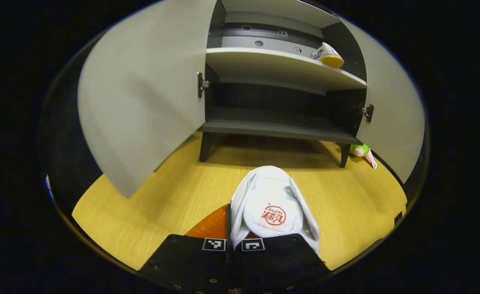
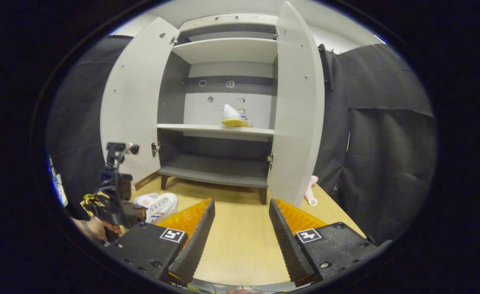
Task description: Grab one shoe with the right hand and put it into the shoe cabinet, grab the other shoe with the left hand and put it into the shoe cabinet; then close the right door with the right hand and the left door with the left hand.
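The left hand-held gripper [image 1: 235, 241] is closed on a white shoe [image 1: 270, 208], with the shoe's heel end pinched between its fingers and the toe pointing ahead toward the shoe cabinet [image 1: 280, 122]; this hold appears chosen so the shoe can enter the cabinet toe first. Both doors, the left door [image 1: 141, 102] and the right door [image 1: 391, 110], stand open, leaving the shelves ahead of the hand-held gripper accessible. The shoe sits low over the table [image 1: 162, 204], short of the cabinet. The right hand-held gripper [image 2: 242, 228] stands wide and holds nothing, well back from the cabinet. The other shoe [image 2: 235, 116] rests on the middle shelf [image 2: 207, 128], toward the right side. The right gripper view additionally shows the left hand-held gripper off to its left with the grasped shoe, and the cabinet's upper shelf; the left gripper view shows a small green and pink item [image 1: 361, 152] beside the cabinet's right foot.
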A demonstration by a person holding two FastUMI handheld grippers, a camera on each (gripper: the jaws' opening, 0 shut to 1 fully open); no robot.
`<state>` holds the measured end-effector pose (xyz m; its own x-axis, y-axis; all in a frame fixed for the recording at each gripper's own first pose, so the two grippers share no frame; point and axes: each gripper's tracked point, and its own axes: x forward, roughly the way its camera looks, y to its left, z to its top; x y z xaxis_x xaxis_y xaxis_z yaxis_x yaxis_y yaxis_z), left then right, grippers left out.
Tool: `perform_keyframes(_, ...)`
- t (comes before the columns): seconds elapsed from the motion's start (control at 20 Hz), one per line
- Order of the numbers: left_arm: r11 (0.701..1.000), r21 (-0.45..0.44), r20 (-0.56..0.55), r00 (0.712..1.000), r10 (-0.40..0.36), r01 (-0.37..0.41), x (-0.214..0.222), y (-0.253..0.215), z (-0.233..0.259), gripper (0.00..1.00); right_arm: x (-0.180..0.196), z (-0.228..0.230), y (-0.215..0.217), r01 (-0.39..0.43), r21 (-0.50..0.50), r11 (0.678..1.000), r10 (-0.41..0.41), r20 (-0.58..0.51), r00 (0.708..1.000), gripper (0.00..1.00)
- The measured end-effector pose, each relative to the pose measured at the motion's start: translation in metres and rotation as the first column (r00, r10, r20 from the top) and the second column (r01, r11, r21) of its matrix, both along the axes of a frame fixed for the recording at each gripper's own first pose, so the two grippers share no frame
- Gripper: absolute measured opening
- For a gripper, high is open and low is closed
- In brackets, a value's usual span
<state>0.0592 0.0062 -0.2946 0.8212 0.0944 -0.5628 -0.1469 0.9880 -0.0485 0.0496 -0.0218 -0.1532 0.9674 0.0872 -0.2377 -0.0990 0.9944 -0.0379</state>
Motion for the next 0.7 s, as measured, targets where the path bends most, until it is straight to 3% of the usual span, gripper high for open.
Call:
perform_keyframes(0.15,0.998,-0.045,0.075,0.997,0.036,-0.032,0.002,0.006,0.073,0.0,0.003,0.001,0.013,-0.037,0.008,0.999,0.037,0.009,0.999,0.84)
perform_keyframes(0.35,0.998,-0.069,0.176,0.984,0.005,0.007,0.033,0.002,0.17,0.0,0.004,0.003,0.029,-0.083,0.013,0.996,0.083,0.019,0.996,0.84)
perform_keyframes(0.55,0.998,-0.052,0.223,0.974,-0.033,0.045,0.092,-0.003,0.23,0.0,0.003,0.006,0.037,-0.107,0.025,0.994,0.106,0.035,0.994,0.84)
perform_keyframes(0.7,0.999,-0.034,0.204,0.978,-0.035,0.042,0.165,-0.004,0.265,0.0,0.002,0.013,0.031,-0.093,0.016,0.996,0.092,0.061,0.994,0.84)
